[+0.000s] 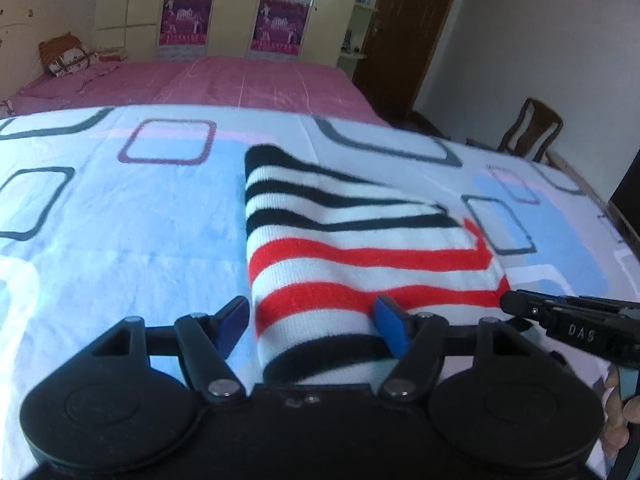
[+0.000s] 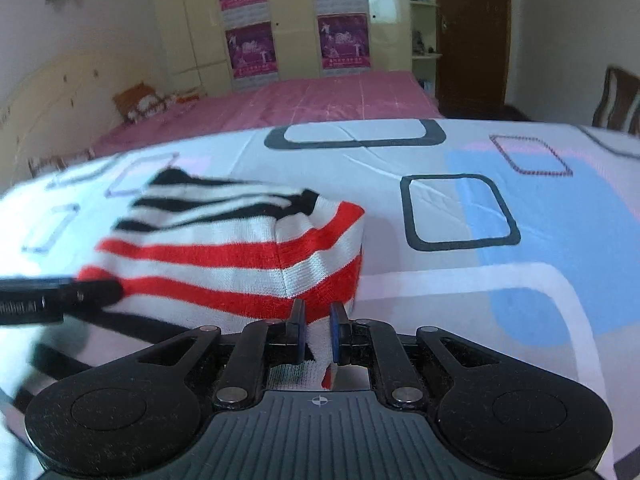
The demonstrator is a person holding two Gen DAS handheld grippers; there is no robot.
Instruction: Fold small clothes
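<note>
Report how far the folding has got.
Done: the striped garment is already doubled over on the sheet. In hand: the right gripper is shut on its near edge; the left gripper is open, straddling it. Left: finish the fold and release.

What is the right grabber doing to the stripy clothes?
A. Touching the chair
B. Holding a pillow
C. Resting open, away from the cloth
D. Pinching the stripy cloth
D: the right gripper has its blue pads closed on an edge of the striped garment, with cloth between them.
</note>
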